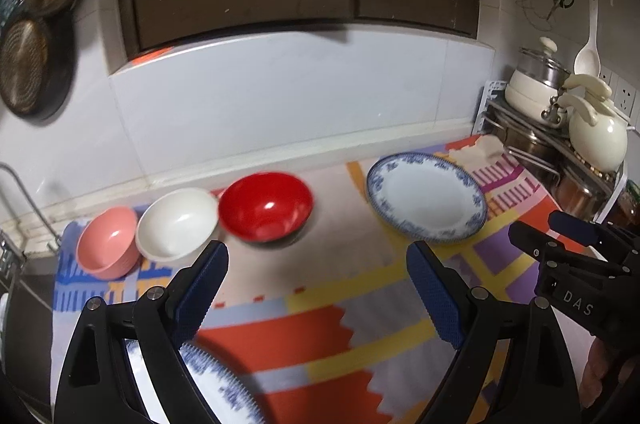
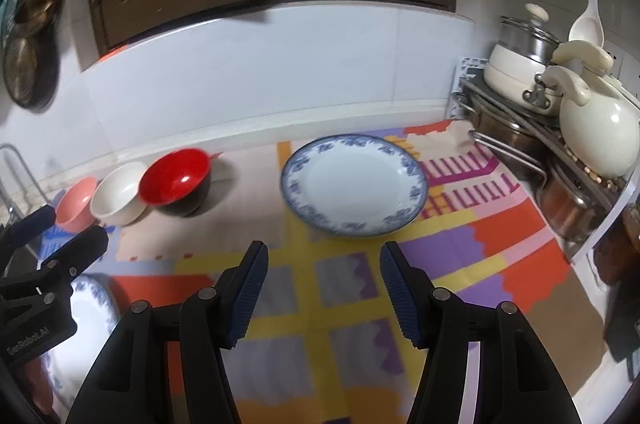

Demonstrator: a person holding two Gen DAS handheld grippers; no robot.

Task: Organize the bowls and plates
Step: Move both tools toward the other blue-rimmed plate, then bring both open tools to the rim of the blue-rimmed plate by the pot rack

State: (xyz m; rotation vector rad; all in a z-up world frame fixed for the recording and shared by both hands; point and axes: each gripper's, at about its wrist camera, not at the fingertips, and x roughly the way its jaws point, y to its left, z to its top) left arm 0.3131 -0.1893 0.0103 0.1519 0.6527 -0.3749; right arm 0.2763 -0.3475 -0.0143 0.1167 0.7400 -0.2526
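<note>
Three bowls stand in a row near the back wall: pink [image 1: 107, 244] [image 2: 76, 208], white [image 1: 176, 224] [image 2: 120, 198] and red with a dark outside [image 1: 266, 206] [image 2: 176, 180]. To their right a blue-rimmed white plate [image 1: 426, 202] [image 2: 354, 186] lies flat on the patterned mat [image 1: 360, 324]. A second blue-rimmed plate [image 1: 200, 384] [image 2: 84, 308] lies at the near left, partly hidden by my left gripper. My left gripper [image 1: 316, 264] [image 2: 60, 230] is open and empty, above the mat in front of the red bowl. My right gripper [image 2: 325, 256] [image 1: 548, 230] is open and empty, just short of the far plate.
A metal rack [image 2: 520, 152] at the right holds steel pots, a cream pot and a cream kettle [image 2: 600, 128]. Left of the mat are a tap pipe [image 1: 24, 192] and a sink edge. Pans [image 1: 28, 72] hang on the left wall. A tiled wall and dark window frames stand behind.
</note>
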